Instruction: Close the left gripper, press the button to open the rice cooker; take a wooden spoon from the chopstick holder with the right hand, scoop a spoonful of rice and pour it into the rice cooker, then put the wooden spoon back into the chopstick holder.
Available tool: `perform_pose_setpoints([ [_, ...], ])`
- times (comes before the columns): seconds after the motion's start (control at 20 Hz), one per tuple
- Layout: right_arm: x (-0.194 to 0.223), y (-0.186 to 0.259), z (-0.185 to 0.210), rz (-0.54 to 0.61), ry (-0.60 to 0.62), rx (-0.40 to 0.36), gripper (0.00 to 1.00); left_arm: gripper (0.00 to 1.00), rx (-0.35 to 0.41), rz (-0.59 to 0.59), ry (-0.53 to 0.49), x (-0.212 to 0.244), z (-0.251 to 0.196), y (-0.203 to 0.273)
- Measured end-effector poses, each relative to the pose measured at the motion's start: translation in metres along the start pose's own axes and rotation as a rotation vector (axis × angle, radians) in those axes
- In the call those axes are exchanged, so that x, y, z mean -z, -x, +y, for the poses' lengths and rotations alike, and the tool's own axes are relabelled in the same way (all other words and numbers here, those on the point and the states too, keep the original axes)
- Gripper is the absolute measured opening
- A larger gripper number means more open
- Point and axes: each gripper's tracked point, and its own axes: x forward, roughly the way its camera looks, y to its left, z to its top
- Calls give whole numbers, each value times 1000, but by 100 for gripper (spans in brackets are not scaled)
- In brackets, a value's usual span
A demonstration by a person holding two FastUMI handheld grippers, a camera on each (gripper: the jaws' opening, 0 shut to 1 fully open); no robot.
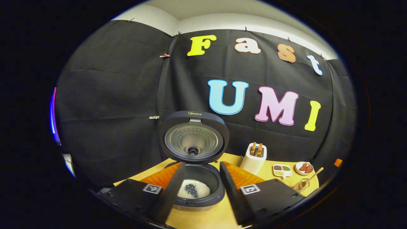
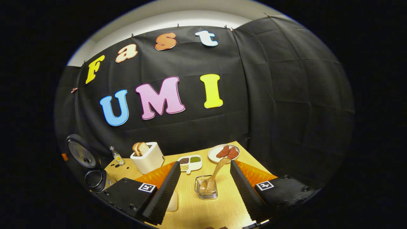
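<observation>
Right gripper view: wooden spoon (image 2: 213, 175) stands in chopstick holder (image 2: 206, 188) between gripper (image 2: 203, 198) fingers.

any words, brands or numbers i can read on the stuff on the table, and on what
rice cooker lid: small brand mark on its top rim, too small to read reliably
small bottle: label too blurred to read
toaster: no text seen
</observation>
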Motion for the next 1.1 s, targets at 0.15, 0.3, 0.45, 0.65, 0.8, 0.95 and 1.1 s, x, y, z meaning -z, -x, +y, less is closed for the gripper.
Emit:
perform_pose_setpoints([
  [0.15, 14, -30, -13, 59, -48, -4, 98, 95, -28, -12, -1, 2, -10, 16],
  [0.3, 29, -58, -25, 116, -103, -1, 98, 95, -59, 5, -10, 9, -18, 30],
  [0.45, 48, -85, -37, 165, -129, 0, 98, 95, -100, 35, -6, 22, -26, 41],
  [0.65, 74, -122, -47, 237, -166, 0, 98, 95, -141, 78, 0, 41, -39, 59],
  [0.8, 94, -150, -55, 280, -208, 19, 99, 95, -159, 122, -15, 58, -47, 68],
  [0.95, 114, -171, -56, 334, -270, 31, 99, 95, -172, 155, -51, 71, -56, 73],
  [1.1, 129, -188, -53, 369, -306, 22, 97, 96, -169, 171, -81, 78, -65, 76],
])
